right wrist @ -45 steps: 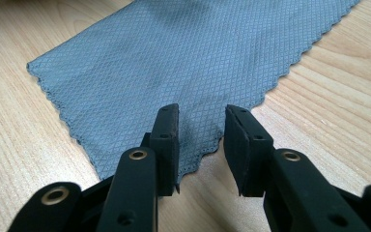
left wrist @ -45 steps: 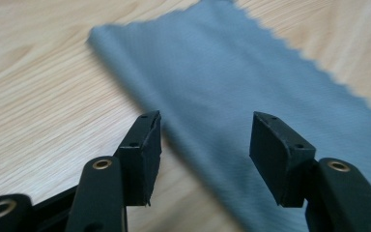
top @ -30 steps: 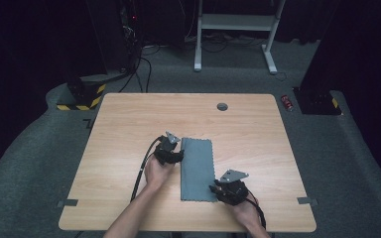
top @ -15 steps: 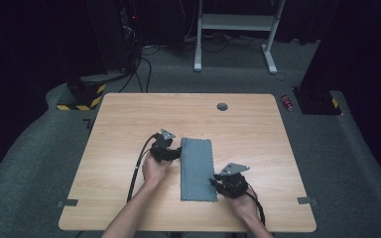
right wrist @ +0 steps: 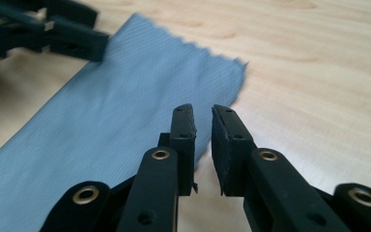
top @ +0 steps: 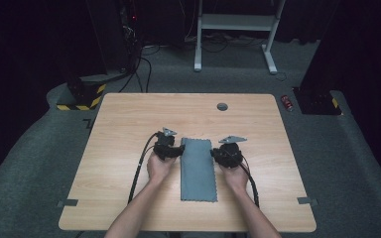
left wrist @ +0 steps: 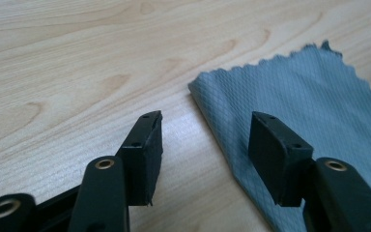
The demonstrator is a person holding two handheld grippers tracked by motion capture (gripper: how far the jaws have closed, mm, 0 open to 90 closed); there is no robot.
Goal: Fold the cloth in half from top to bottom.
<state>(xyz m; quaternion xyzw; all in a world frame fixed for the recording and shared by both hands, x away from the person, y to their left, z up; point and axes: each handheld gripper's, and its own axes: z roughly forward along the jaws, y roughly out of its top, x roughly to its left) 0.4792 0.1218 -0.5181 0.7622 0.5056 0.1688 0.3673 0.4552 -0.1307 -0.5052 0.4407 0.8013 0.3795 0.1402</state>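
Presently, one grey-blue cloth [top: 197, 168] lies flat on the wooden table [top: 129, 119], folded into a long narrow strip that runs from between my two hands toward the near edge. Its weave shows a fine diamond grid, and its short far end is cut in small zigzag teeth, while the long sides are straight. My left gripper [top: 167, 147] sits just beside the cloth's far left corner; in the left gripper view its jaws stand well apart, one over bare wood, the other over the cloth's edge [left wrist: 319, 121], gripping nothing. My right gripper [top: 226, 152] sits at the far right corner; its jaws have just been closing and now leave only a narrow gap, with the cloth's right edge [right wrist: 125, 121] beneath them and nothing pinched that I can make out. The tabletop is pale, smooth-grained wood with rounded corners and one small dark round fitting [top: 222, 106] near its far edge. Bare wood lies open on both sides of the cloth and beyond it. Count: one cloth, two grippers, one table.
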